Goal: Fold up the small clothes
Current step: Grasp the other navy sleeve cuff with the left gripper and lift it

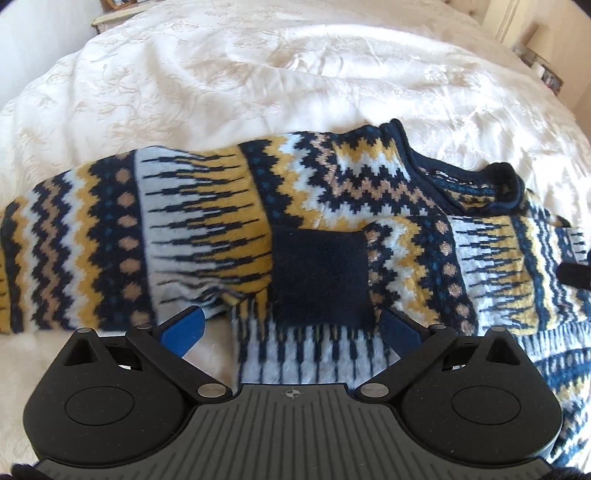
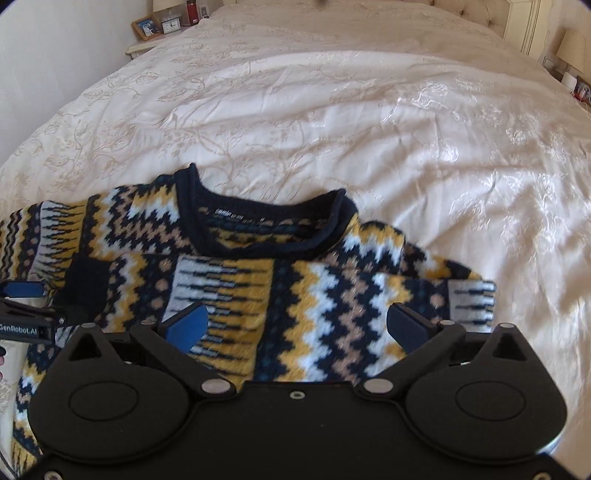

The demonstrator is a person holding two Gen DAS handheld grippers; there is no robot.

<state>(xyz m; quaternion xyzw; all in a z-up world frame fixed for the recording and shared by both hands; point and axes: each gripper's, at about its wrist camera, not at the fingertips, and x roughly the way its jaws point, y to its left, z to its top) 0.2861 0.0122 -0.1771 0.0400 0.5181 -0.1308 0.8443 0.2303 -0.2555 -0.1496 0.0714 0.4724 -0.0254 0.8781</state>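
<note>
Patterned knit sweater in navy, yellow and white lies on the bed's cream embroidered bedspread, both sleeves folded across its front, navy neckline toward the headboard. Left gripper and right gripper hover over it, jaws spread, pinching nothing. A nightstand carries a framed photo, clock and red bottle.

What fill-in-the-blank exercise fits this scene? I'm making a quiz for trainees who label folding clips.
1. The navy, yellow and white patterned knit sweater lies on a cream embroidered ____.
2. The sweater's round collar is coloured ____.
3. The right gripper stands ____, holding nothing.
4. The sleeves' navy cuff lies across the sweater's ____.

Missing words: bedspread; navy; open; front
</note>
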